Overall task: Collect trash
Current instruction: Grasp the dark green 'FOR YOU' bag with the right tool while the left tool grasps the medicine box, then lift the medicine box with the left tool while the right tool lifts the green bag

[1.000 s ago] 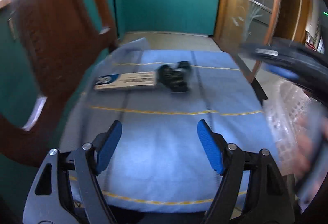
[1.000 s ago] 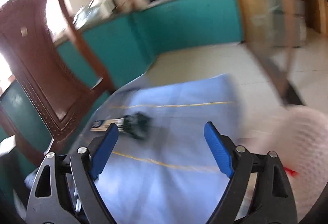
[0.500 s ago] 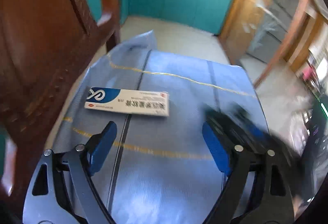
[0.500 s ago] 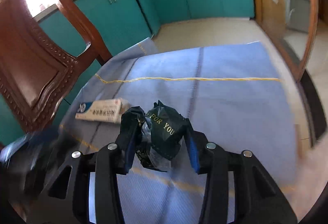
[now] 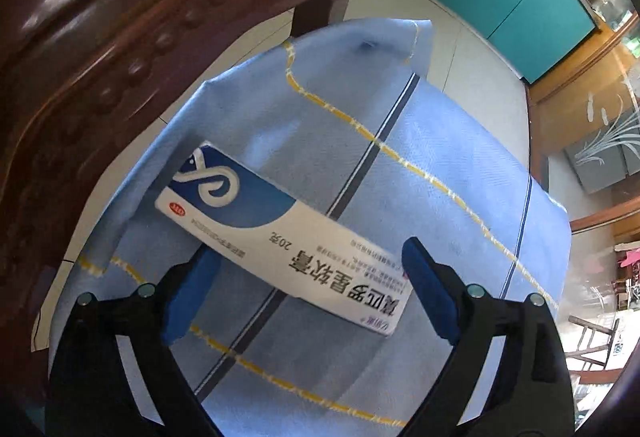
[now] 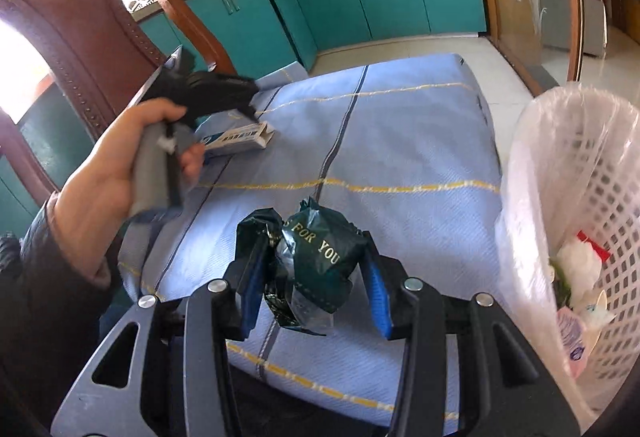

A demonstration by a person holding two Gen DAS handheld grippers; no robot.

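Blue cloth (image 6: 400, 157) with yellow and dark stripes covers the bench; a dark wooden chair (image 5: 100, 37) stands at its far left edge. White plastic basket (image 6: 580, 197), bag-lined, sits at the right edge with some rubbish already in it. White-and-blue carton (image 5: 280, 237) lies flat on the cloth near the chair. Dark green crumpled wrapper (image 6: 312, 261) is clamped in the right gripper (image 6: 316, 289), jaws closed on both its sides. Left gripper (image 5: 300, 301), held in a hand (image 6: 120, 165), points down over the carton; its jaws have just been opening and stand wide, the carton's near end between them, not pressed. Step in hand, as judged: two pick-ups. Next: close left on the carton, carry the wrapper right to the basket.
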